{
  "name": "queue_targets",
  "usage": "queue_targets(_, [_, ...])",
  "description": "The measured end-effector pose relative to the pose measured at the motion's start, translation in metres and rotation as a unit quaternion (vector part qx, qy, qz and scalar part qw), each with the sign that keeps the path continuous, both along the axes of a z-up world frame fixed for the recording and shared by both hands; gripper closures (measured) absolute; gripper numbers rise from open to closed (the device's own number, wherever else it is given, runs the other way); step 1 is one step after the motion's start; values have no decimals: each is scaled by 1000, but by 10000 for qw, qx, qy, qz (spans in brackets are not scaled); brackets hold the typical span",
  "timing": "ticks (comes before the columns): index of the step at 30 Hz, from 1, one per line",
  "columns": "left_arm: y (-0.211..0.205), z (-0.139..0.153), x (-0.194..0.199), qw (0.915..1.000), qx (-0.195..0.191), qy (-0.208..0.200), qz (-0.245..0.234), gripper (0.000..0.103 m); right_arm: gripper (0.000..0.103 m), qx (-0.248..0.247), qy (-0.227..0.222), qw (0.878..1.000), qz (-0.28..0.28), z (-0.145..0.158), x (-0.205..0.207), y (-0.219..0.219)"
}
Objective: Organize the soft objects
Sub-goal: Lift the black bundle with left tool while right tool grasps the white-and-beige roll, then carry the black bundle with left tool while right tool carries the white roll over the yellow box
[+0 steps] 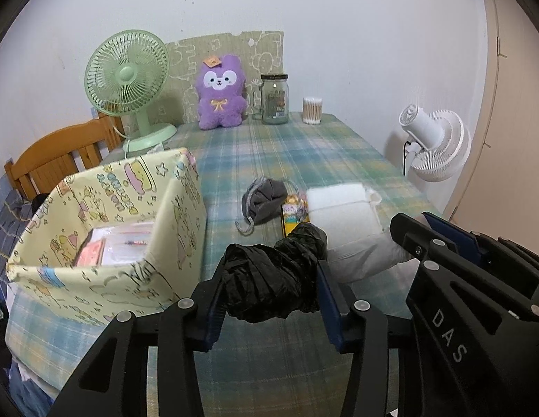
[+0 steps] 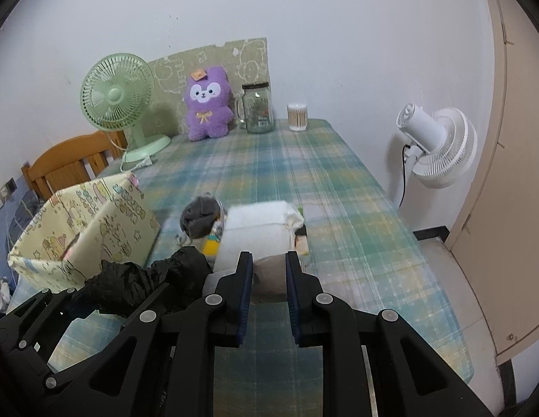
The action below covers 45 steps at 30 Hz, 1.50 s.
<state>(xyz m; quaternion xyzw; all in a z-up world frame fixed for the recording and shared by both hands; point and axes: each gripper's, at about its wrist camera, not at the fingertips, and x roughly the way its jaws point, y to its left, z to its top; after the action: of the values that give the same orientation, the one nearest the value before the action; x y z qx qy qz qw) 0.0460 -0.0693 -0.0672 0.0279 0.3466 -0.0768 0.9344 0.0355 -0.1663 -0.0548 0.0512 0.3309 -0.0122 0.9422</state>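
Left gripper (image 1: 269,290): clamping a crumpled black plastic bag (image 1: 273,274) above the near worktop (image 1: 304,153).
Right gripper (image 2: 268,283): pinching a grey-white soft bundle (image 2: 269,272), beside the white pack (image 2: 257,234).
Writing: "DAS" is showing on the right gripper's arm; jar (image 1: 274,99) label unreadable.
Patterned box (image 1: 106,222): sitting near left.

Soft, even indoor light, faint shadows, strong fisheye bending with dark corners, slight motion blur.

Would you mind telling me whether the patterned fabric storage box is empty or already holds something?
Not empty. The left wrist view shows flat packets lying on the bottom of the storage box.
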Motion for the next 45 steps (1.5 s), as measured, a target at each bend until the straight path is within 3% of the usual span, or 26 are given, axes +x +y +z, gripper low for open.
queue_targets(22, [9,53,7,9990,-108,-431,20,55,81,-26,-470,9989,21,57,7,10])
queue_targets(45, [30,73,11,9984,-234,-514,99,56,81,-20,-631,9979,118,79,12,29])
